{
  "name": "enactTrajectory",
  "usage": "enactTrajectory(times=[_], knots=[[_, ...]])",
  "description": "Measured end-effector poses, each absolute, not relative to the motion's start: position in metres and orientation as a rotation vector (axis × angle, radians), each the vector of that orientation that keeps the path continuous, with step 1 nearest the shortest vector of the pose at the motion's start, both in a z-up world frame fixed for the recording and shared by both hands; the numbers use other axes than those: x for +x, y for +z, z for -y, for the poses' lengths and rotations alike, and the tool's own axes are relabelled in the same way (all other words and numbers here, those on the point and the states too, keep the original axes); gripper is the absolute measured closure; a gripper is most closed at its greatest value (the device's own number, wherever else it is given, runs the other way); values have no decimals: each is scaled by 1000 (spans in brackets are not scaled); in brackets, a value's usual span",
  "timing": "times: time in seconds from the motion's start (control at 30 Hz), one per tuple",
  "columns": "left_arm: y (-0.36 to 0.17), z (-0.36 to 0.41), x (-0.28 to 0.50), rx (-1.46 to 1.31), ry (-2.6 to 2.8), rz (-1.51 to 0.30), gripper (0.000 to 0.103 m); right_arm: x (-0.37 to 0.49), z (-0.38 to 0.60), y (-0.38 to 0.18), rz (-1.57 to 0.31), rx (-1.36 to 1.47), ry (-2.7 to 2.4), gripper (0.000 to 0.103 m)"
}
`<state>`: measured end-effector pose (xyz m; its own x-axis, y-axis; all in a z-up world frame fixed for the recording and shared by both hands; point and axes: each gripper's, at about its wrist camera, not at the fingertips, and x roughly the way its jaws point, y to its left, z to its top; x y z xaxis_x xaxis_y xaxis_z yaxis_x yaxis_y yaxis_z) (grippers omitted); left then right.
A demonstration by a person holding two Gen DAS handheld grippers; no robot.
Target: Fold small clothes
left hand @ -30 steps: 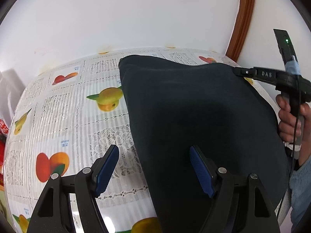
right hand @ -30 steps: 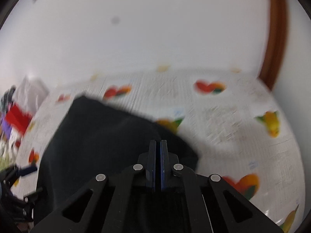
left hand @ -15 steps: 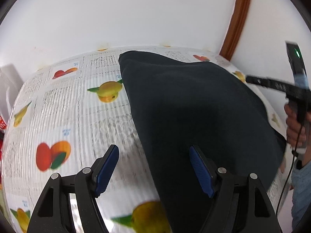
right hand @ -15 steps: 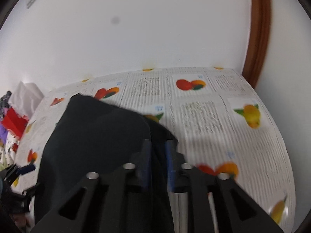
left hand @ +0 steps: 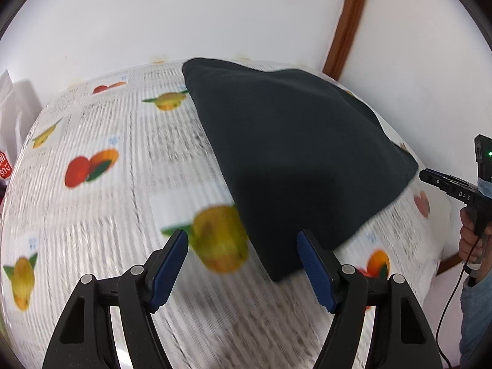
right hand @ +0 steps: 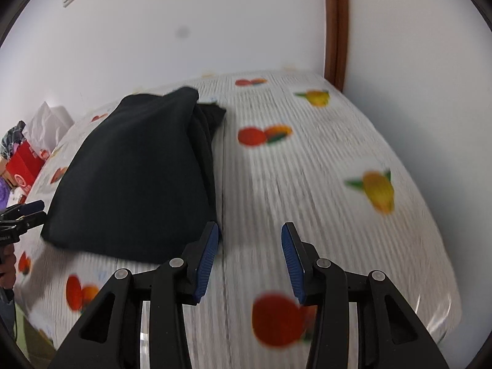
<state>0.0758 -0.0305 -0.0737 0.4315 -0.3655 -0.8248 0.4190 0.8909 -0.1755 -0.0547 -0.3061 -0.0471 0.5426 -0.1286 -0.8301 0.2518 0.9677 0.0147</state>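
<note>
A dark folded garment (left hand: 301, 153) lies flat on the fruit-print tablecloth (left hand: 107, 215); it also shows in the right wrist view (right hand: 135, 172), with layered edges along its right side. My left gripper (left hand: 243, 264) is open and empty, just short of the garment's near corner. My right gripper (right hand: 250, 258) is open and empty, beside the garment's near right corner, over bare cloth. The right gripper's body shows at the right edge of the left wrist view (left hand: 455, 187), apart from the garment. The left gripper shows at the left edge of the right wrist view (right hand: 21, 212).
A white wall runs behind the table, with a brown wooden trim (left hand: 347, 21) at the back right. White bags and a red box (right hand: 24, 166) stand at the table's far left. The table edge drops off on the right (right hand: 430, 246).
My right gripper has opened, let go of the garment and pulled back. The garment has settled flat. My left gripper has drawn back toward the garment's near corner.
</note>
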Motion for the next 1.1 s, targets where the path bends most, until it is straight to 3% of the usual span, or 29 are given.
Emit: enactTrajectory(times=[0.2,0.33,0.43,0.5,0.73,0.87,1.1], knots=[[-81,44,65,88,-500,-1006,39,-53,279,-60,-959,173,-137,60],[-86,52,67,86,-505,-1013,56,-26,268,-78,-987,150,-149,61],[-87,56,65,113,-529,-1014,62,-15,265,-78,-958,172,-139,63],[-88,55,63,113,-554,-1015,62,-5,261,-78,-960,167,-137,70],[-94,59,63,147,-569,-995,62,11,253,-78,-965,145,-139,76],[-90,47,77,37,-542,-992,77,16,252,-79,-962,147,-129,88],[-91,20,100,-15,-444,-986,80,57,230,-84,-951,146,-87,90]])
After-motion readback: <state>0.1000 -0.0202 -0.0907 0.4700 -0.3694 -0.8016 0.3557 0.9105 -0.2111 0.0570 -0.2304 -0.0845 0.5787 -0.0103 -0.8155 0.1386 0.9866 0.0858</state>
